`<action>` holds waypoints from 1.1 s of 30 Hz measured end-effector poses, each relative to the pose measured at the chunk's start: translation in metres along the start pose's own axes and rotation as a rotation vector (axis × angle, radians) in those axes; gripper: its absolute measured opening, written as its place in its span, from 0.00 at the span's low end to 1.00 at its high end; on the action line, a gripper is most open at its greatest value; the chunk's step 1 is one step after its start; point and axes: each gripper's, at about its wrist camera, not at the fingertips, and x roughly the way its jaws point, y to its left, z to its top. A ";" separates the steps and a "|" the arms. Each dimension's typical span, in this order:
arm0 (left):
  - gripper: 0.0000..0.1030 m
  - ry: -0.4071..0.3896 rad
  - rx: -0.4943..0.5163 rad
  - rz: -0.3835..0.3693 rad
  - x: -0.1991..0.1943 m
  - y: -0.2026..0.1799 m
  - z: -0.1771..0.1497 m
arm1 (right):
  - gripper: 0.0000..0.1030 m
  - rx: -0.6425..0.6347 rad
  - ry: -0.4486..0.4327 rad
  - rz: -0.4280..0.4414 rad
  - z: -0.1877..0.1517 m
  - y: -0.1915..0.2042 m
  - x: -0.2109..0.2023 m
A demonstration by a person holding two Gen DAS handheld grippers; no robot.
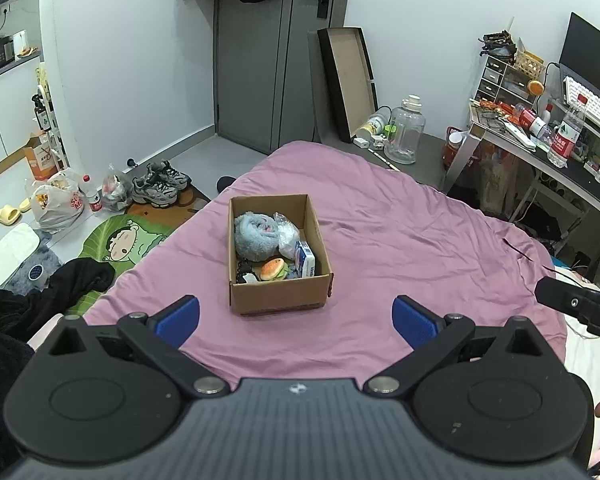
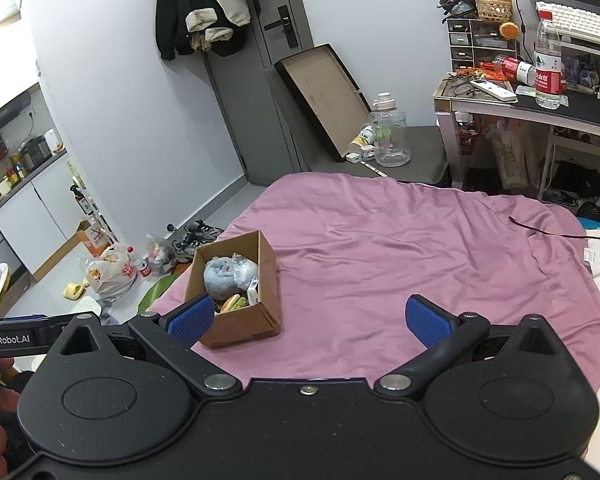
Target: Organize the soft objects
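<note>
Open brown cardboard box (image 1: 278,256) sits on pink bedsheet (image 1: 400,240), holding fluffy blue-grey plush (image 1: 256,236), burger-shaped squishy toy (image 1: 274,269), crinkled plastic bag, probably more. Left claw (image 1: 296,320) and right claw (image 2: 326,318) spread wide, empty. Sorting looks finished; no loose soft items visible on the sheet.

An open cardboard box (image 1: 278,296) sits upright on the pink bedspread (image 1: 400,240). Packed inside are a fluffy grey-blue plush (image 1: 256,236), a crinkled clear bag (image 1: 287,234), a burger toy (image 1: 274,269) and a blue-white carton (image 1: 305,258).
</note>
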 end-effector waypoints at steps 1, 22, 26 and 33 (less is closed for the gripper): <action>0.99 -0.001 0.001 0.000 0.000 0.000 0.000 | 1.00 0.001 0.000 0.008 0.000 -0.001 0.000; 0.99 -0.015 0.003 0.003 -0.002 0.005 -0.005 | 1.00 -0.054 0.021 -0.053 -0.004 0.010 0.003; 0.99 -0.011 -0.004 0.003 -0.001 0.007 -0.006 | 1.00 -0.066 0.026 -0.072 -0.005 0.012 0.004; 0.99 -0.008 0.004 0.005 -0.002 0.006 -0.007 | 1.00 -0.043 0.022 -0.017 -0.003 0.010 -0.001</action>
